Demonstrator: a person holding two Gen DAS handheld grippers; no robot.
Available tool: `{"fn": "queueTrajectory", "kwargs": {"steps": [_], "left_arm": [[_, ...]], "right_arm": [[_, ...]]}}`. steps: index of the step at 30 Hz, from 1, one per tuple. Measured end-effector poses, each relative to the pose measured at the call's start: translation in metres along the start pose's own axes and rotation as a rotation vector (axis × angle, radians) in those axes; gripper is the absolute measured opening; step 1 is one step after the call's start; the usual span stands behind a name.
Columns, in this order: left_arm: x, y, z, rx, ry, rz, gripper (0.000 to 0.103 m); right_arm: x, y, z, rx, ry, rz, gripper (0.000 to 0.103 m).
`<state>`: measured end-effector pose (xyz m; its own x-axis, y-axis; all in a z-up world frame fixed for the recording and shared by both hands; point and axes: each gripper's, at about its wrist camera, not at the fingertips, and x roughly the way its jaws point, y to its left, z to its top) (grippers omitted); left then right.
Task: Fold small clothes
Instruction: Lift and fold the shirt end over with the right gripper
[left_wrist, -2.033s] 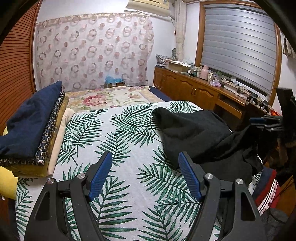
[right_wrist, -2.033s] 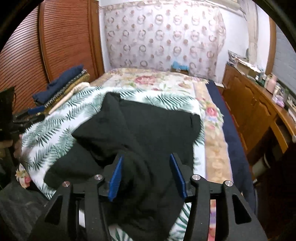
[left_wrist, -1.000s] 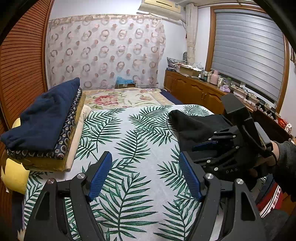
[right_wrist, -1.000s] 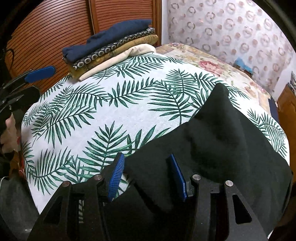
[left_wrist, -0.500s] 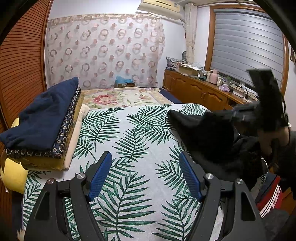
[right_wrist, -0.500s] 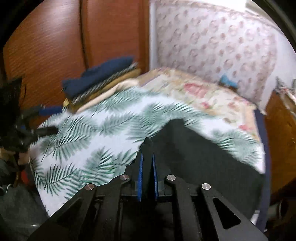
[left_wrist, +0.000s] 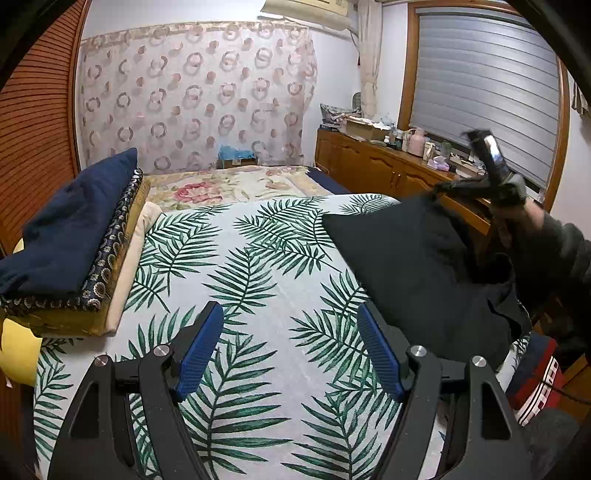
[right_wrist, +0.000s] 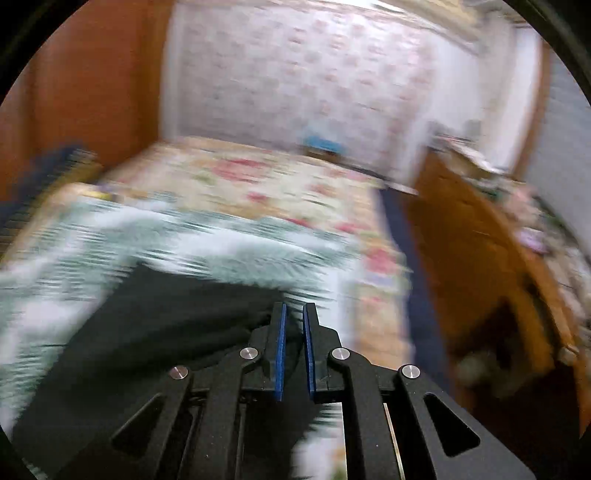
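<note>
A black garment (left_wrist: 413, 266) lies on the right side of the palm-leaf bedspread (left_wrist: 251, 266). One edge of it is lifted to the right. My right gripper (right_wrist: 293, 314) is shut on that edge of the black garment (right_wrist: 155, 325); its view is blurred by motion. In the left wrist view the right gripper (left_wrist: 439, 192) holds the cloth up near the cabinet. My left gripper (left_wrist: 290, 345) is open and empty, above the near part of the bed.
A stack of folded blankets (left_wrist: 74, 236) with a navy one on top sits at the bed's left edge. A wooden cabinet (left_wrist: 388, 177) with clutter runs along the right wall. A red, white and navy item (left_wrist: 535, 376) lies off the bed's right edge.
My right gripper closed on the garment's edge and has swung up and right with it, lifting the cloth. My left gripper has stayed open and nearly still.
</note>
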<state>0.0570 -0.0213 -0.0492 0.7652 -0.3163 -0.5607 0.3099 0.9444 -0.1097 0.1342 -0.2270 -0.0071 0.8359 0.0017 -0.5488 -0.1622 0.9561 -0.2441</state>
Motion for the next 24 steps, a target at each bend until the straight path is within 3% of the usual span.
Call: {"fn": "queueTrajectory", "kwargs": {"steps": [1,8,16,24], "left_arm": [[0.0,-0.001,0.0,0.001,0.001,-0.001,0.076],[0.005,-0.008,0.001,0.011,0.017,-0.016,0.076],[0.018,-0.032,0.007,0.063,0.034,-0.063,0.076],[0.039,-0.055,0.011,0.103,0.082,-0.102,0.076]], "right_arm": [[0.01,-0.002,-0.004,0.015,0.026,-0.033,0.009],[-0.006,-0.005,-0.017,0.086,0.008,0.072,0.015],[-0.051,0.002,-0.044,0.051,-0.017,0.168,0.036],[-0.001,-0.006,-0.036,0.076,0.091,0.221,0.039]]}}
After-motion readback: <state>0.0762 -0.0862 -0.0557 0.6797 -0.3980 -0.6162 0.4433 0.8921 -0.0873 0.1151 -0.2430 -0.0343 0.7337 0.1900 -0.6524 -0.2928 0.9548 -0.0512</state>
